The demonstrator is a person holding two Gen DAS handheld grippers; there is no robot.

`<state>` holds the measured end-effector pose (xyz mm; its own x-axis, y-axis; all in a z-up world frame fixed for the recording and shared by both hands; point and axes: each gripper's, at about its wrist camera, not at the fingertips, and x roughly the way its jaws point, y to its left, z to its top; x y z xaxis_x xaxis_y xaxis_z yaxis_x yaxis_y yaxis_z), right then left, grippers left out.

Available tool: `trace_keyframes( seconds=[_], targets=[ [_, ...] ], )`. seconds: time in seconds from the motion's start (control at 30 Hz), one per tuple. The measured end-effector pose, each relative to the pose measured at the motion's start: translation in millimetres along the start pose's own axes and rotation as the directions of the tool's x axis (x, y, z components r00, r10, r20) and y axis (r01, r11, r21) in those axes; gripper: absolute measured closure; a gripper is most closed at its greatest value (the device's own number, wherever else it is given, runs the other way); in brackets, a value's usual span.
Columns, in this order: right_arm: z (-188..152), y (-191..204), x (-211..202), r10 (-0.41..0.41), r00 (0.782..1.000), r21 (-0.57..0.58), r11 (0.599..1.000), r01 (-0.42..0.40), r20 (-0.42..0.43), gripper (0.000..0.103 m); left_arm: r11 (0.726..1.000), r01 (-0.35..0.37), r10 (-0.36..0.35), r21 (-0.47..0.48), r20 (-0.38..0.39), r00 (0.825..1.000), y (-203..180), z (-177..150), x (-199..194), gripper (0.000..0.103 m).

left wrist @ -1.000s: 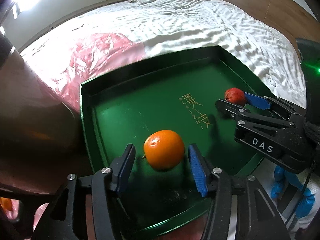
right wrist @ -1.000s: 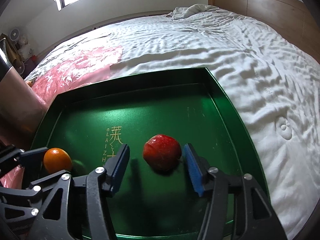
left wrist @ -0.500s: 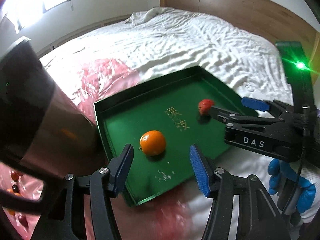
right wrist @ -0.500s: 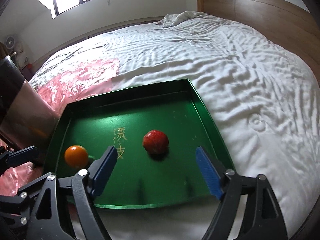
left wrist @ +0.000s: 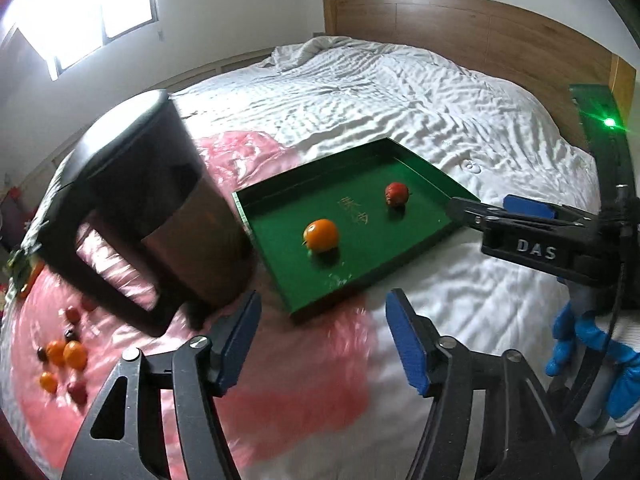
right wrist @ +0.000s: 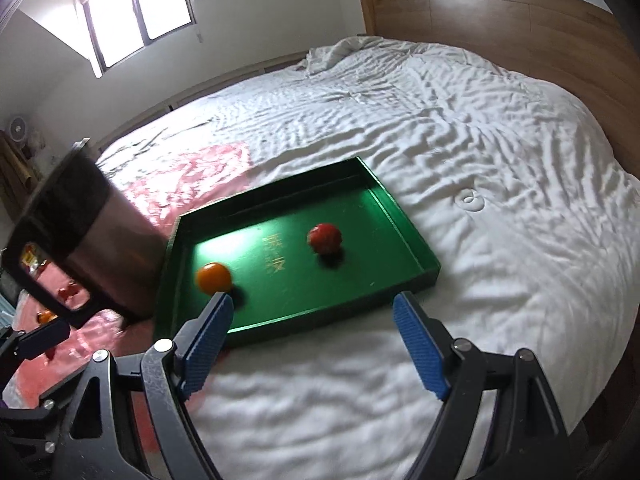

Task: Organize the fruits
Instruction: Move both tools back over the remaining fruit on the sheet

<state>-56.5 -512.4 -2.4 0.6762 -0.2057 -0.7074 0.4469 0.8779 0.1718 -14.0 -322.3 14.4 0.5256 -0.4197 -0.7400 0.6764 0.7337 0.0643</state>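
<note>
In the left wrist view, the left gripper (left wrist: pixel 320 332) had drawn well back from where it stood a second earlier, when its blue pads flanked the orange (left wrist: pixel 321 234). Now its jaws were spread wide and held nothing, hanging over the pink plastic sheet (left wrist: pixel 288 384) on the near side of the green tray (left wrist: pixel 280 264). The orange lay in the tray's near-left part, and the red fruit (left wrist: pixel 396 194) lay farther right, the two well apart with the gold lettering between them. The right gripper (left wrist: pixel 492 210) reached in from the right with its tip at the tray's right edge, no longer around the red fruit. A dark jug with a handle (left wrist: pixel 136 208) stood just left of the tray and hid part of the sheet. A scatter of small fruits (left wrist: pixel 64 354) lay on the sheet at the near left. A blue-gloved hand (left wrist: pixel 580 344) showed at the right edge.

In the right wrist view, the right gripper (right wrist: pixel 316 336) had likewise pulled away from the red fruit (right wrist: pixel 325 237), which it had bracketed a second ago. Its jaws were spread wide and empty, above the white bedcover (right wrist: pixel 480 168) at the tray's (right wrist: pixel 408 236) near rim. The red fruit sat right of the lettering, and the orange (right wrist: pixel 213 277) sat at the near left, partly behind the left blue pad (right wrist: pixel 208 340). The jug (right wrist: pixel 80 240) stood against the tray's left wall, with small fruits (right wrist: pixel 68 292) glimpsed through its handle. The wooden headboard (right wrist: pixel 500 20) ran along the far right.
</note>
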Motion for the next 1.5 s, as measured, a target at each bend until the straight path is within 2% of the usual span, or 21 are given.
trace_keyframes(
  seconds=[0.23, 0.5, 0.8, 1.03, 1.27, 1.5],
  targets=[
    [-20.6, 27.1, -45.4, 0.066, 0.997, -0.004, 0.998, -0.065, 0.032, 0.0, 0.998, -0.059, 0.06, -0.037, 0.031, 0.998, 18.3, -27.7, -43.5, 0.03],
    [-49.6, 74.2, -87.7, 0.135, 0.989, -0.078, 0.988, -0.131, 0.055, 0.0, 0.988, -0.107, 0.112, -0.109, 0.046, 0.993, 49.7, -62.9, -81.6, 0.03],
    [-78.1, 136.3, -115.6, 0.184, 0.982, -0.164, 0.971, -0.175, 0.042, 0.0, 0.968, -0.168, 0.181, -0.188, 0.054, 0.982, 93.5, -108.3, -116.3, 0.03],
    [-102.7, 182.0, -128.6, 0.207, 0.978, -0.258, 0.946, -0.198, 0.008, 0.0, 0.938, -0.213, 0.237, -0.273, 0.056, 0.97, 131.5, -141.0, -133.8, 0.03],
    [-117.6, 220.3, -124.0, 0.246, 0.969, -0.307, 0.92, -0.244, -0.033, 0.0, 0.902, -0.291, 0.325, -0.32, 0.058, 0.944, 168.8, -172.5, -150.9, 0.03],
    [-128.4, 271.7, -96.1, 0.315, 0.943, -0.369, 0.868, -0.333, -0.109, 0.0, 0.865, -0.303, 0.348, -0.4, 0.043, 0.936, 212.0, -205.0, -145.9, 0.03]
  ],
)
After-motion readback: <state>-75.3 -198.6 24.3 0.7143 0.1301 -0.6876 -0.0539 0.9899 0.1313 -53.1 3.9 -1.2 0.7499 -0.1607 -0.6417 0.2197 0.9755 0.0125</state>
